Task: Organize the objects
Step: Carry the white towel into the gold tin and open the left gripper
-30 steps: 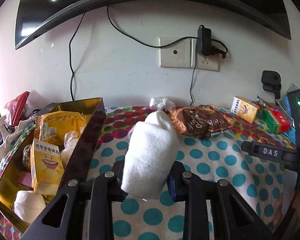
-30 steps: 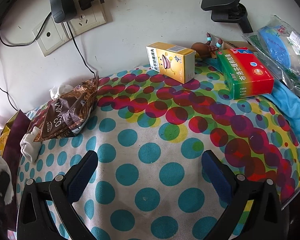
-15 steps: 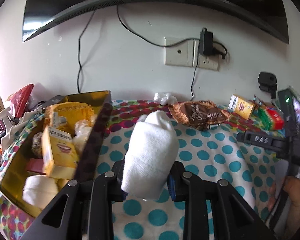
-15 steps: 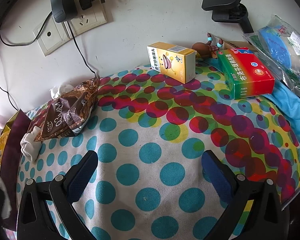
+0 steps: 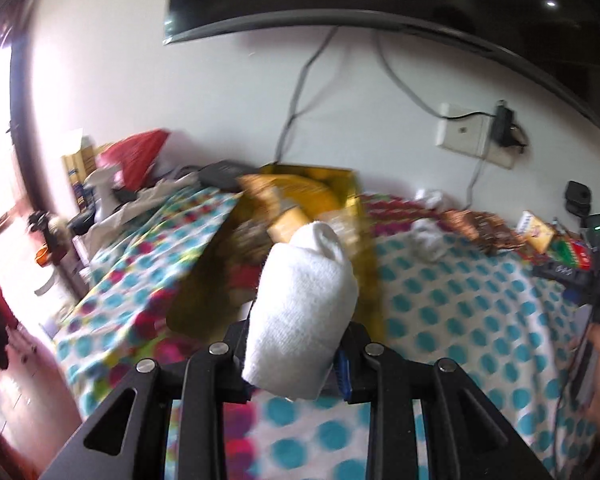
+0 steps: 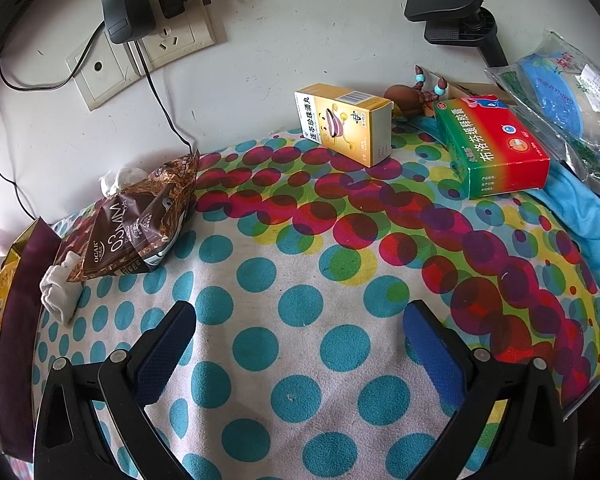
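My left gripper (image 5: 296, 364) is shut on a rolled white sock (image 5: 304, 308) and holds it above the near end of the gold box (image 5: 364, 248), which holds yellow packets and other items. The left wrist view is blurred by motion. My right gripper (image 6: 300, 336) is open and empty, low over the dotted cloth (image 6: 300, 280). A second white sock (image 6: 58, 292) lies next to the brown snack bag (image 6: 140, 228), near the box's dark wall (image 6: 20, 320).
A yellow medicine box (image 6: 346, 122) and a red-green box (image 6: 494, 146) lie at the back near the wall. Plastic-wrapped packs (image 6: 568, 96) sit at far right. Clutter and a red bag (image 5: 136, 156) lie left of the gold box. A wall socket (image 6: 148, 48) has cables.
My left gripper has swung left with the sock, so the gold box now sits straight ahead behind it. The right gripper has stayed in place, still open.
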`<state>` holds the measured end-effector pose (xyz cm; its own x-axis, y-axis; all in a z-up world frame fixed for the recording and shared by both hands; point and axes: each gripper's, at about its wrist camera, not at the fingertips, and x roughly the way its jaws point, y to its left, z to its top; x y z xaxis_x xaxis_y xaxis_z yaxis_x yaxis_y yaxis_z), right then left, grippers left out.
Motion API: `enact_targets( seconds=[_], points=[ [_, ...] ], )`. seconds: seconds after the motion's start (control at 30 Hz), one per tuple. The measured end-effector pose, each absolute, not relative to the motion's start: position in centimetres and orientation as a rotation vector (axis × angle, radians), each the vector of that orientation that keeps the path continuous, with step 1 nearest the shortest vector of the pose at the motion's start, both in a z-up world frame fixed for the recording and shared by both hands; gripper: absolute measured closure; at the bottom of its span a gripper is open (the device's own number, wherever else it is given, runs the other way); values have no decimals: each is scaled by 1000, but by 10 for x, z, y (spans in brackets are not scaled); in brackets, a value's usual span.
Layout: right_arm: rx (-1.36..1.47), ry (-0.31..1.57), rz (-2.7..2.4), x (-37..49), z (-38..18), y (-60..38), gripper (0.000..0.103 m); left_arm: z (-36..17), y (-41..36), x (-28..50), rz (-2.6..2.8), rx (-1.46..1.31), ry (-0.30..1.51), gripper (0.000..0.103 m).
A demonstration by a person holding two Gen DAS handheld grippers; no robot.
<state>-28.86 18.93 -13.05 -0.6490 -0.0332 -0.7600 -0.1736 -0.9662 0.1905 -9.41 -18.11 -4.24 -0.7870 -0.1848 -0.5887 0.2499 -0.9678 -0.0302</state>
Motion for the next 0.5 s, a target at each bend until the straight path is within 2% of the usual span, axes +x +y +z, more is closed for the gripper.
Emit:
enact_targets(
  seconds=[0.23,0.5],
  points=[
    [-1280,376,2756,-289,-130,189,0,-44,-211,-105,-2705,970,197,74],
    [-1284,367,2753,-290,-131,189,0,-61,-217,-179,-2647,1176,269,74]
  ],
)
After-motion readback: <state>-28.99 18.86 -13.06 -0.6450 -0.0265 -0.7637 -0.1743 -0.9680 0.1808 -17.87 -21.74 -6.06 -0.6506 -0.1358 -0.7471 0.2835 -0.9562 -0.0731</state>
